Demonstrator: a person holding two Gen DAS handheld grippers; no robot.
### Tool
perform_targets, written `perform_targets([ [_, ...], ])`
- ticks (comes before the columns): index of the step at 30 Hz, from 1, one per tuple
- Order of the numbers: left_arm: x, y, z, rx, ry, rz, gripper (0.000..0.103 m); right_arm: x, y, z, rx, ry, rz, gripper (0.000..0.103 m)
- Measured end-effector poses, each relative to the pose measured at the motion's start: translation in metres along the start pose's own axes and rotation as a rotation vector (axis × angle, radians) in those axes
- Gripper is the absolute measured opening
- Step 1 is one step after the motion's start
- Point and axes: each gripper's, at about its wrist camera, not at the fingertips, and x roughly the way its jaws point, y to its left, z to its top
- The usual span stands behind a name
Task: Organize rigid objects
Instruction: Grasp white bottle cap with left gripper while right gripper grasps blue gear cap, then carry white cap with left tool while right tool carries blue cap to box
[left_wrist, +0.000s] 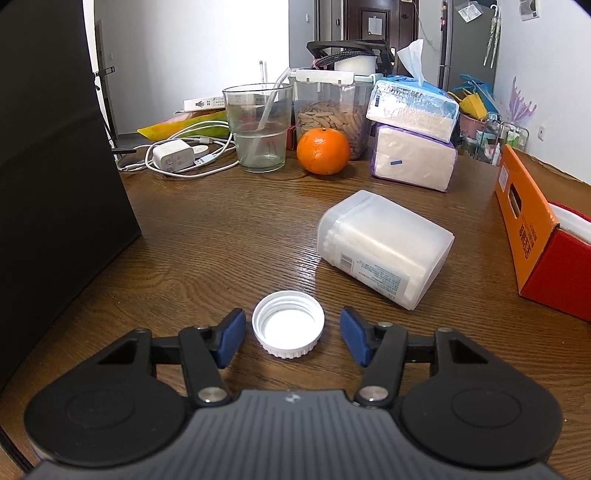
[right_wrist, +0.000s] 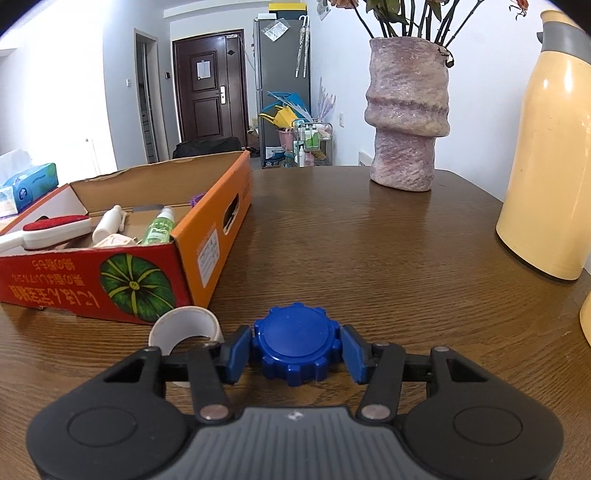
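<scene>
A white screw cap (left_wrist: 288, 325) lies open side up on the wooden table (left_wrist: 221, 240). My left gripper (left_wrist: 291, 321) straddles it with a small gap between each blue pad and the cap's rim, so it is open. In the right wrist view a blue ridged cap (right_wrist: 293, 341) rests on the table (right_wrist: 369, 251), and my right gripper (right_wrist: 295, 334) is shut on it, both pads pressing its sides. A white tape roll (right_wrist: 184, 325) stands just left of the right gripper's left finger. The orange cardboard box (right_wrist: 207, 236) holds small bottles and a brush.
A translucent plastic container (left_wrist: 384, 247) lies on its side right of the white cap, with the orange box (left_wrist: 532, 236) beyond it. At the back stand a glass (left_wrist: 258, 129), an orange (left_wrist: 323, 151) and tissue packs (left_wrist: 413, 158). A vase (right_wrist: 406, 122) and yellow thermos (right_wrist: 550, 166) stand far right.
</scene>
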Motion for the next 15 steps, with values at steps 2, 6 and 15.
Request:
perform_targets([
  [2,-0.0003,0.0004,-0.0001,-0.001,-0.001,-0.001,0.052,0.0001,-0.0002,0.0000,0.000,0.000,0.000,0.052],
  [6,-0.0018,0.0007,-0.0012,0.001,-0.005,-0.006,0.045,0.0000,-0.0008,-0.0003,0.004,-0.001,0.000,0.052],
  [15,-0.0027,-0.0006,-0.0018,0.008,-0.010,-0.005,0.041,-0.0002,-0.0014,-0.0002,0.002,0.000,-0.001,0.052],
])
